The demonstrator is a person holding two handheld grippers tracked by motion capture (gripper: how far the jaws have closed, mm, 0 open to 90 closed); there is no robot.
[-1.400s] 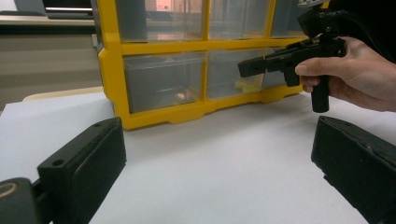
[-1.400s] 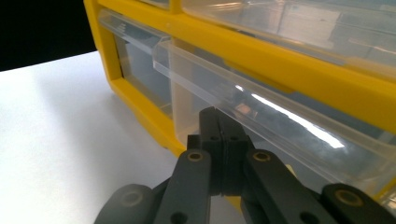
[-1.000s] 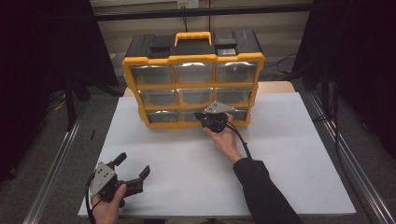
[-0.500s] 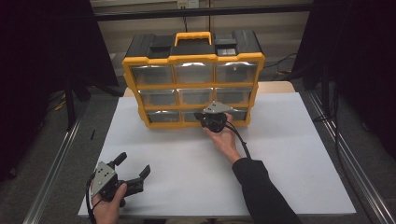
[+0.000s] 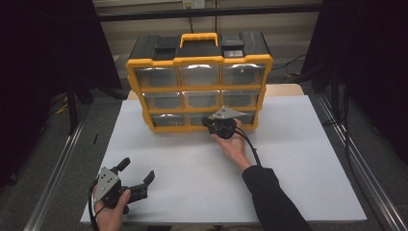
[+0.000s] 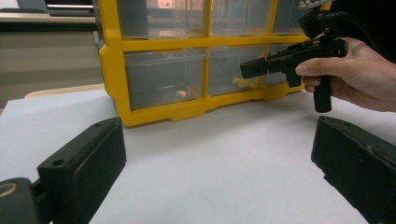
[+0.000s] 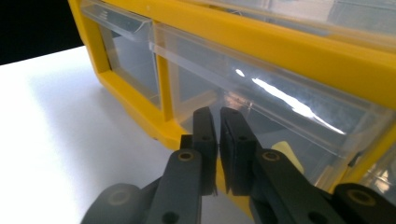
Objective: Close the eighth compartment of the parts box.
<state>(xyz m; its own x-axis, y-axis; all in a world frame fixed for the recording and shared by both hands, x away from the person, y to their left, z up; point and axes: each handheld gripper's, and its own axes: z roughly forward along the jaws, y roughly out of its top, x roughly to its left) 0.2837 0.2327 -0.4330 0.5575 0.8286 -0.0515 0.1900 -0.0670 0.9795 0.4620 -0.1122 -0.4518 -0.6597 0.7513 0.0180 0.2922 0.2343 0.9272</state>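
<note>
Small yellowish item [image 6: 243, 83] inside the bottom middle drawer [image 6: 233, 70] — blurred, unidentifiable.

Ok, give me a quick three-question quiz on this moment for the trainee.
1. True or false: the left tool is holding a drawer.
2. Which row of the yellow drawer cabinet does the right tool point at? A top, B middle, C bottom.
3. How many clear drawers does the cabinet front have?

Key
1. False: its jaws stand wide open and empty over the white sheet.
2. C. Its jaws have just been opening a crack, with nothing seen between them.
3. Nine, three rows of three.
</note>
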